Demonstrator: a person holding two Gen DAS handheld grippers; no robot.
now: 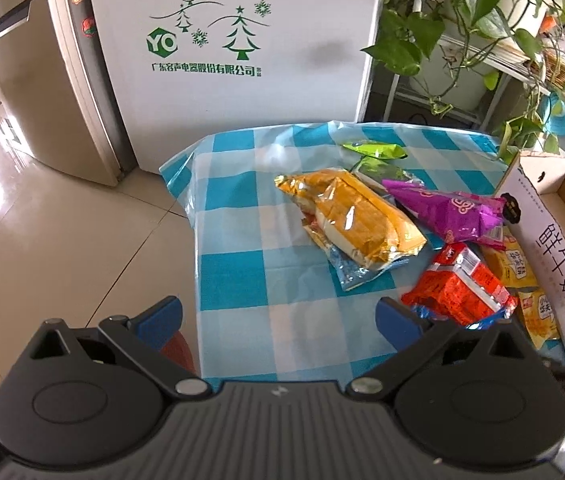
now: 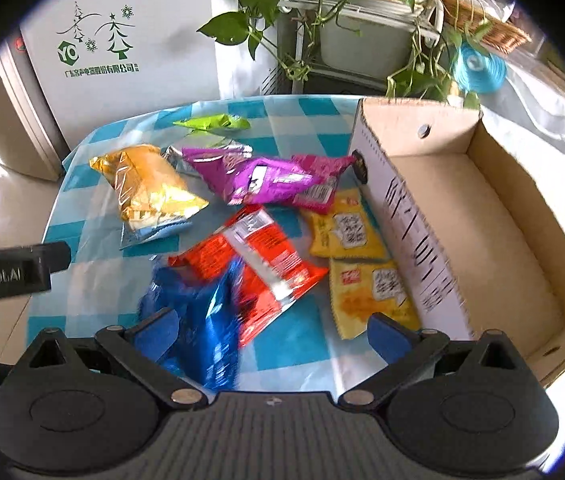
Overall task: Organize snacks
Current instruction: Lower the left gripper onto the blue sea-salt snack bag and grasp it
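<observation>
Both tools are spread wide and hold nothing: the left tool (image 1: pixel 278 316) hovers over the checked worktop (image 1: pixel 238 276), and the right tool (image 2: pixel 272 328) hangs above a blurred blue packet (image 2: pixel 202 320). The orange bag (image 2: pixel 146 184), purple packet (image 2: pixel 258 180), red packet (image 2: pixel 254 256) and two yellow sachets (image 2: pixel 346 232) lie loose on the worktop, just beside the cardboard box (image 2: pixel 494 216).

blue packet (image 2: pixel 202 320) motion-blurred, cardboard box (image 1: pixel 554 240) cut off at frame edge
</observation>
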